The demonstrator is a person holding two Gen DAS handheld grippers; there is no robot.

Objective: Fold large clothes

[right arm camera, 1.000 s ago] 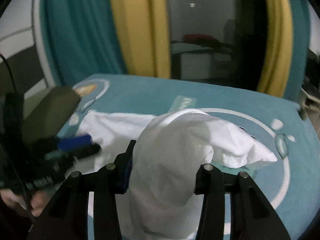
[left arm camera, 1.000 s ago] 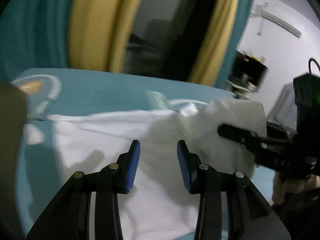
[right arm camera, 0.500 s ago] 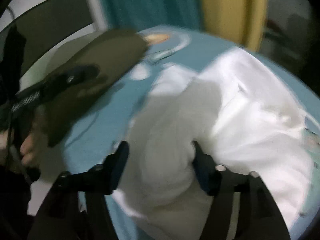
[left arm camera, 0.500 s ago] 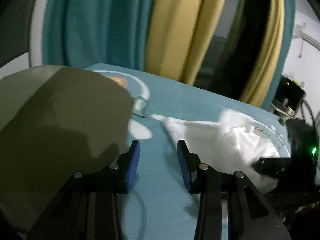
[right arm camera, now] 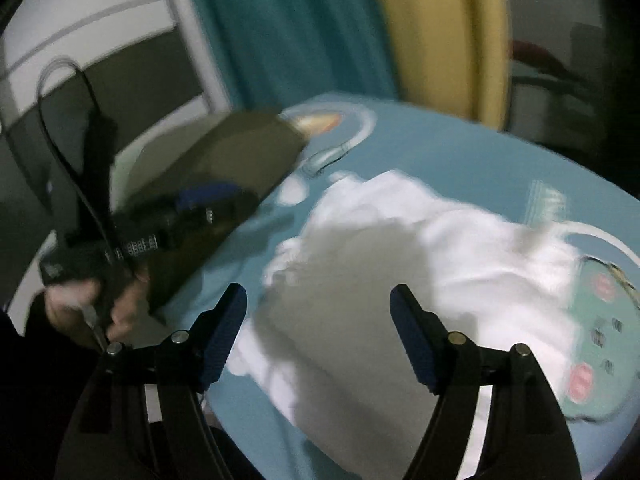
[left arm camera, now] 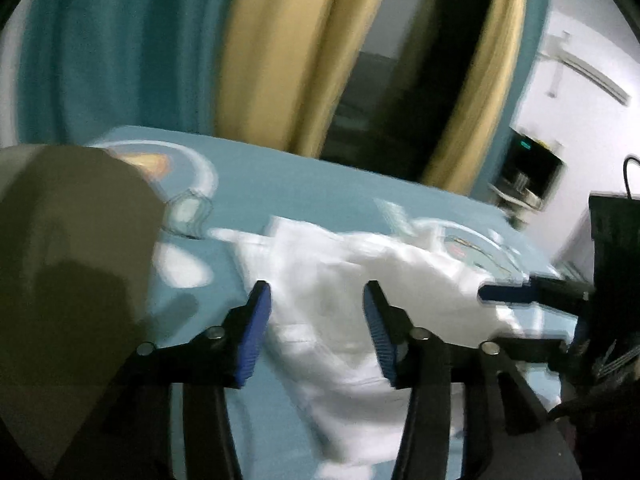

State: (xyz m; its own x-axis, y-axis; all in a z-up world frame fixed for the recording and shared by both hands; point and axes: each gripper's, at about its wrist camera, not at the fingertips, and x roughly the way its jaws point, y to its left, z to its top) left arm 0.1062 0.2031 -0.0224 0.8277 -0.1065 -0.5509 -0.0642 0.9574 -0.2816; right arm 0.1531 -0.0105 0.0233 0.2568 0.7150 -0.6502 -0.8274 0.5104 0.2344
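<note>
Across the left wrist view, the left gripper (left arm camera: 316, 328) is seen above a crumpled white garment (left arm camera: 344, 288) lying on a teal printed bedsheet (left arm camera: 304, 184). Its jaws are opening, and the cloth is seen beyond them rather than pinched; no pad is pressed on it. An olive-brown pillow (left arm camera: 68, 280) is beside the garment at the left, and the right gripper (left arm camera: 532, 292) enters at the right edge. Teal and yellow curtains (left arm camera: 280, 48) are hung behind the bed.

Over the right wrist view, the right gripper (right arm camera: 320, 332) is held with its jaws spread wide and nothing clamped; the garment (right arm camera: 420, 248) is bunched on the sheet (right arm camera: 460, 156) beneath them. The person's hand (right arm camera: 92, 300) is seen at the left, wrapped around the left gripper's handle.

A poor fold is judged likely if the heap is regrasped at a wrinkle instead of a hem or corner, since layers could be dragged together. The pillow could also be caught by the left fingers.

White lettering on the left gripper's body is too blurred to be read.
</note>
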